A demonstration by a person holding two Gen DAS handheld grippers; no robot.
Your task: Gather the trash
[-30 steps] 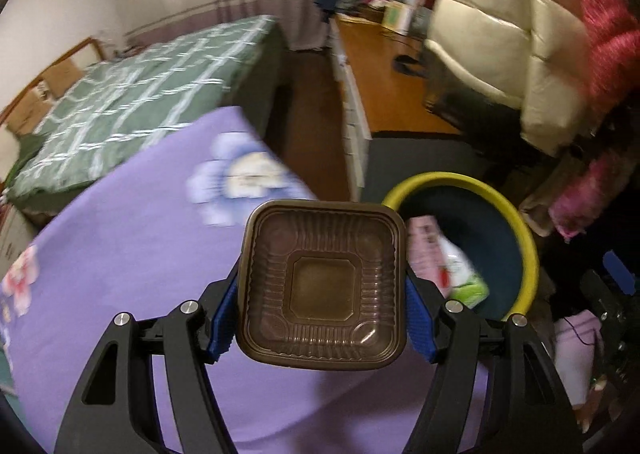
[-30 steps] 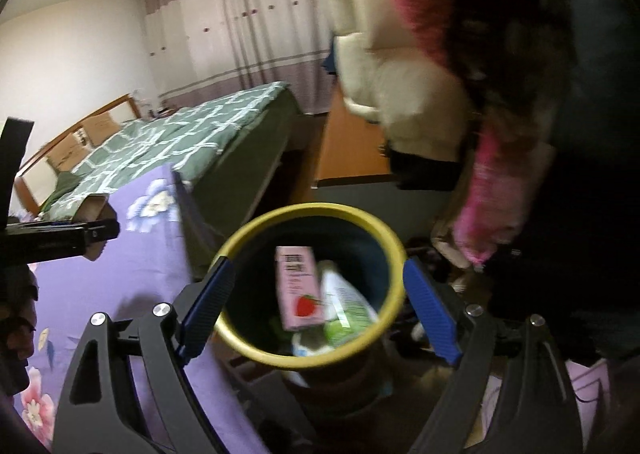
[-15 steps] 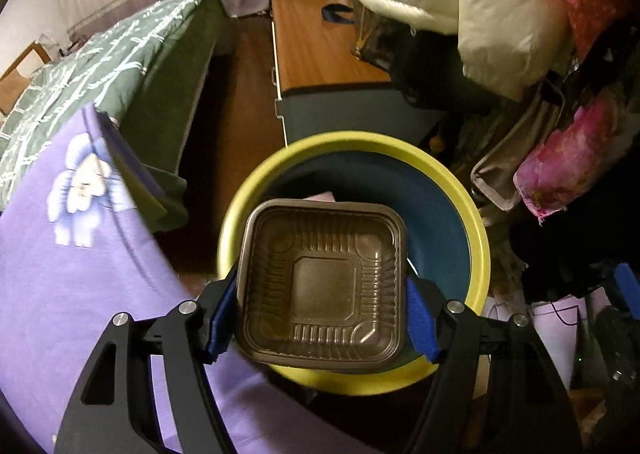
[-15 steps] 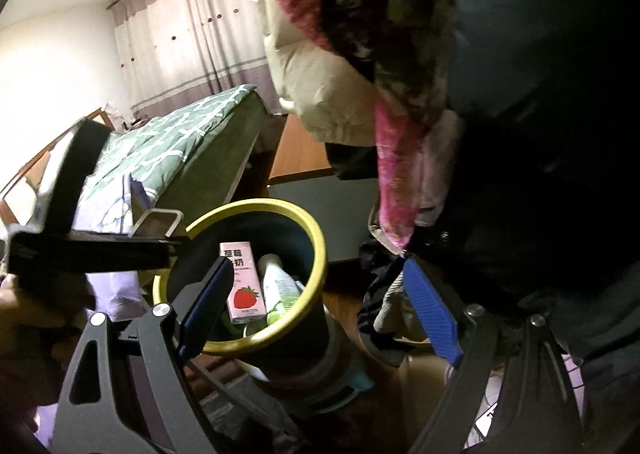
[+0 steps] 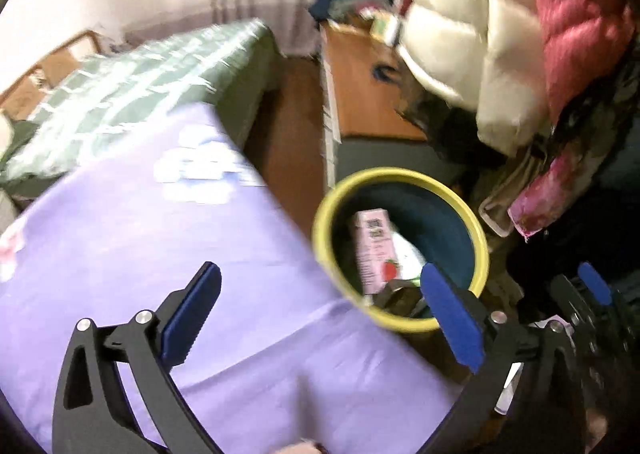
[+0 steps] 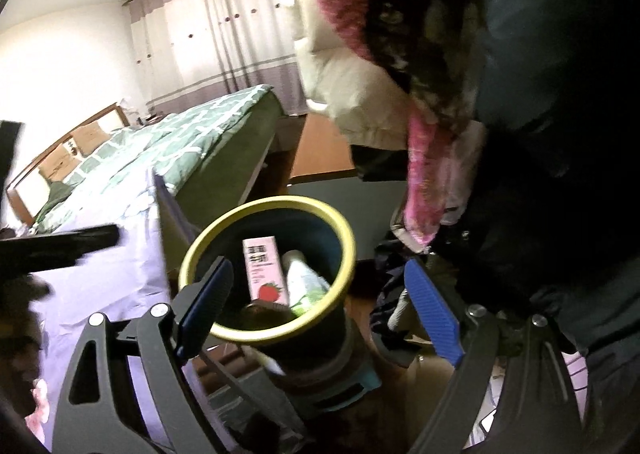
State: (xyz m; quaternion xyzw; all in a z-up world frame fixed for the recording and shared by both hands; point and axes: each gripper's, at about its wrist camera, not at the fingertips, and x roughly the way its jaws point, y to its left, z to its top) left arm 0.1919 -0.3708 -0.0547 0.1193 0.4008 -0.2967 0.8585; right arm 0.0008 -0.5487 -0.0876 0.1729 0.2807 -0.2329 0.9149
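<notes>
Lower right of L wrist view: yellow-rimmed bin (image 5: 400,174), standing on floor just beside edge of purple flowered cloth (image 5: 160,254). Inside, w/ tops leaning on far wall: pink strawberry carton (image 5: 376,250), white-green pouch or bottle (image 5: 408,258) touching it on the right, and a brown plastic tray (image 5: 400,298) low at near wall, partly hidden behind blue pad. Same three in R wrist view, ctr frame: carton (image 6: 264,270), pouch (image 6: 304,282), tray (image 6: 264,314), all below the rim (image 6: 280,202).

Left gripper (image 5: 318,274): fingers spread wide, nothing between pads, hovering over cloth corner w/ bin mouth at its right finger. Blurred, so prob. in motion; direction not readable. Right gripper (image 6: 318,268): also spread wide and empty, aimed down at bin from near side.

Progress, as a guess: at least three pcs of trash in bin, so well underway, maybe near done. No other trash visible on the cloth part in frame, though lower edge of L view shows something small & pale, too cut off to ID. Rest of cloth surface out of frame, so can't rule out more.

Upper frame, both views: green checked bed (image 5: 140,82), wooden desk (image 5: 360,94), white and pink puffer jackets (image 5: 460,34) hanging above bin; not part of job.
</notes>
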